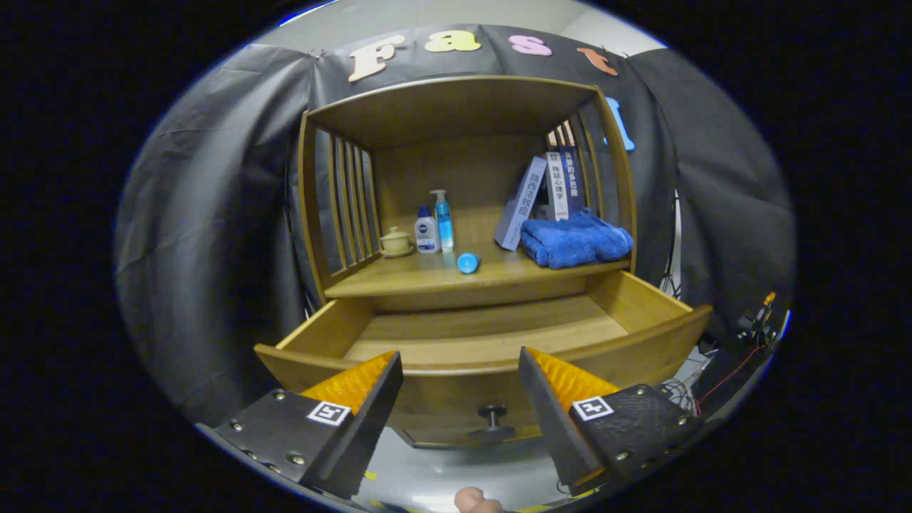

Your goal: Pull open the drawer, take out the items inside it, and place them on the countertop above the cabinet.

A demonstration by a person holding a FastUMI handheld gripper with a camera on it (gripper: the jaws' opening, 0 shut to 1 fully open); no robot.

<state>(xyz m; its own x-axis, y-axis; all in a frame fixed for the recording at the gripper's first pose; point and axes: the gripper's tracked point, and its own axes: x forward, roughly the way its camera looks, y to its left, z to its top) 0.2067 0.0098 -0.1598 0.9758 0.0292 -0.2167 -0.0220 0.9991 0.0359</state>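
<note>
The gripper (461,370) fingers stand spread, holding nothing, above one knob (492,412) on the pulled-out drawer (491,335). Beyond, the countertop (427,281) carries one blue cap (468,263), two bottles (436,224), one lidded cup (395,242), one folded towel (576,239) and several books (545,192).

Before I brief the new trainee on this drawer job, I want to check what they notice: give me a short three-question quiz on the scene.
1. True or false: the drawer is pulled open.
2. What lies nearest the countertop's front edge? A) blue cap B) blue towel C) pump bottle
3. Fill in: the gripper is ____, with the drawer knob seen between its fingers.

Key: 1 true; 2 A; 3 open
</note>
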